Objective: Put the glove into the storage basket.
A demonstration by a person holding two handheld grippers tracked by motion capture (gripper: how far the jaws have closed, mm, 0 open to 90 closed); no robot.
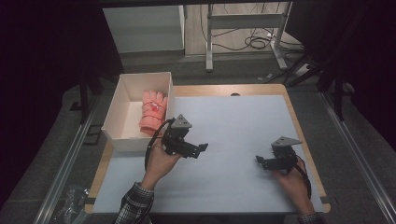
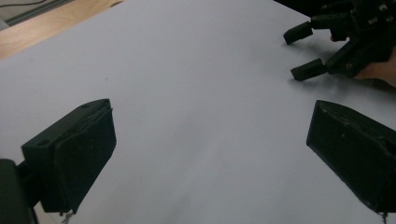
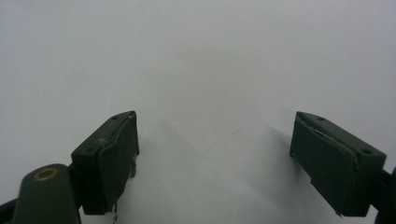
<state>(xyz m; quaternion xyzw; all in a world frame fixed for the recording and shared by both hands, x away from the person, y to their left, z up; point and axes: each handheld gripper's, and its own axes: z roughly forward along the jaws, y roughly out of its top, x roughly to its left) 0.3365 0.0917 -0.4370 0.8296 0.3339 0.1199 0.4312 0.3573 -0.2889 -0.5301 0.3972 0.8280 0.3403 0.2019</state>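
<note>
The white-covered worktop [image 1: 233, 140] spreads across the middle of the frame, dim room and cables in the upper part, with a white box [image 1: 122, 93] at upper left holding 1 orange glove [image 1: 152, 110]. The glove looks soft, light and floppy; I'd pinch its cuff. My left hand-held gripper [image 1: 201, 148] and right hand-held gripper [image 1: 259, 161] both gape, grasping nothing.

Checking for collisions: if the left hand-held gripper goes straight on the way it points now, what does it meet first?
Probably the right hand-held gripper, ahead and off to one side; between them lies bare white table cover. Depth is unclear.
</note>
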